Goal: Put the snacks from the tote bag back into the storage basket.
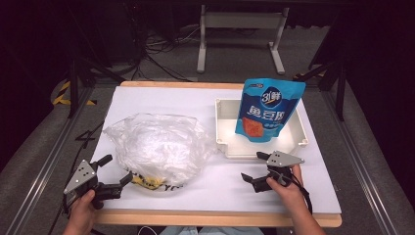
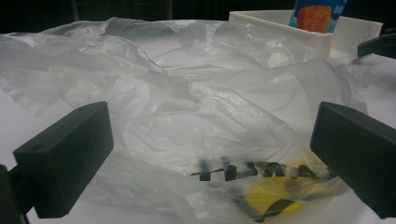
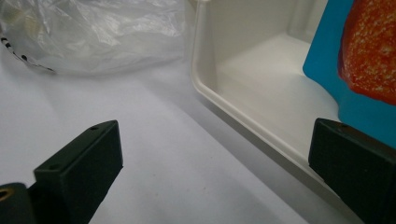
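A crumpled clear plastic bag (image 1: 154,147) with black and yellow print lies on the white table top, left of centre. My left gripper (image 1: 116,170) is open at the bag's near left edge; in the left gripper view the bag (image 2: 196,121) spreads between and beyond the jaws. A blue snack pouch (image 1: 268,108) with an orange window stands upright in a white tray (image 1: 222,143). My right gripper (image 1: 253,166) is open just in front of the tray's near wall, empty. The right gripper view has the tray (image 3: 205,79) and pouch (image 3: 364,56) ahead.
The white sheet (image 1: 313,191) covers a wooden table; its near edge runs just in front of both hands. Beyond the table stand a metal frame leg (image 1: 201,49), floor cables and dark stands at both sides.
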The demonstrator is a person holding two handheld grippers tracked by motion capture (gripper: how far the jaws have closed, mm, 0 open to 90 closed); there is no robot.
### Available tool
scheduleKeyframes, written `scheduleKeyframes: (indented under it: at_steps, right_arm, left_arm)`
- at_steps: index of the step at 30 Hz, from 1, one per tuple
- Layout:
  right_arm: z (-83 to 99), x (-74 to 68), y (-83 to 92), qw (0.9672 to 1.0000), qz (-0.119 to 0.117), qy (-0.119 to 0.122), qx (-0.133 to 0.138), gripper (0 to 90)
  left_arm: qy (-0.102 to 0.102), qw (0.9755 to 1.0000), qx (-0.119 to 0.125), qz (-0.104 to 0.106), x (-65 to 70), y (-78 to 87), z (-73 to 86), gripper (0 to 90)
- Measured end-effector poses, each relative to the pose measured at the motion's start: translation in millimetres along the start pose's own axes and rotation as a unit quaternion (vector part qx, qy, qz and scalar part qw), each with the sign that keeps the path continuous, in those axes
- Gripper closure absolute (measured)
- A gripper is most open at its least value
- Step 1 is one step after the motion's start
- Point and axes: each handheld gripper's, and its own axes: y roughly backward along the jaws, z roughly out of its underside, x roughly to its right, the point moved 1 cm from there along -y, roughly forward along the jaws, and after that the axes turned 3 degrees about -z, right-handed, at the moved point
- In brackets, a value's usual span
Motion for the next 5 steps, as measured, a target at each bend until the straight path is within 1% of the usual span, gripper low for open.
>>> scheduleKeyframes:
  at_steps: [3,5]
  right_arm:
    - [1.0,1.3,0.1,1.0,0.007,-0.004,-0.002,3.5]
    - [1.3,2.2,0.2,0.9999,0.01,-0.004,0.002,3.5]
  left_arm:
    - [0.0,1.0,0.0,0.001,-0.1,0.1,-0.2,0.2]
    - [0.001,1.0,0.0,0.001,-0.2,0.0,-0.2,0.2]
